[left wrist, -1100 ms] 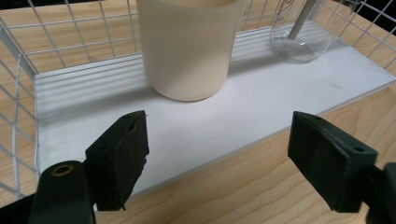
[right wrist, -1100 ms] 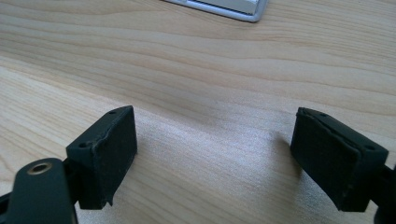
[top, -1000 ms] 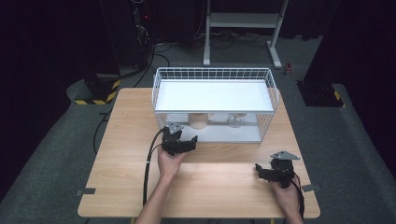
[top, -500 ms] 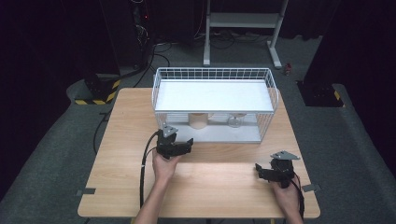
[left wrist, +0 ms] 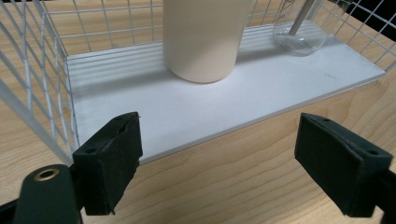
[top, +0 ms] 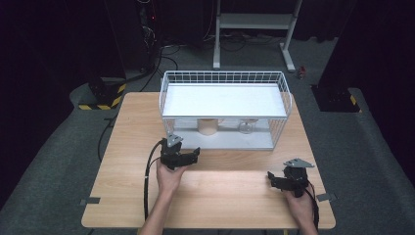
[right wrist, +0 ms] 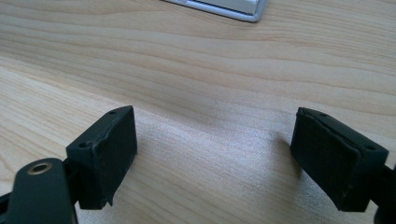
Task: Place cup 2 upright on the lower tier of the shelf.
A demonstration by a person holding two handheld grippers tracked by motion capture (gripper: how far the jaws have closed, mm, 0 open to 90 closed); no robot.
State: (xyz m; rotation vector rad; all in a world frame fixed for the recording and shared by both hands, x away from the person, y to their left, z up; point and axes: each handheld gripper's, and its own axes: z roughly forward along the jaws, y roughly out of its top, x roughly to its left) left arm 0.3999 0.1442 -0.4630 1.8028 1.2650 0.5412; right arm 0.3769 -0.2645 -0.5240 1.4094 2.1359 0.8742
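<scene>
1. I see a white wire rack standing at the far middle of the wooden counter; it has a white top shelf and a white lower shelf.
2. On that lower shelf stands a cream cylindrical cup, upright, toward the left half of the rack in the high view.
3. To the right of the cup on the same shelf sits a clear glass vessel with a pale stick leaning in it; it stands apart from the cup.
4. My left gripper hovers over the counter just in front of the rack's left front corner, pointing at the lower shelf.
5. In the left gripper view its fingers are spread wide and have hold of nothing; the shelf's front edge lies between them.
6. My right gripper sits near the counter's right front corner, well apart from the rack.
7. In the right gripper view its fingers are likewise spread wide with nothing in them, above bare wood; a corner of the rack's base shows at the top edge.
8. A black cable trails from the left gripper toward the counter's near edge.
</scene>
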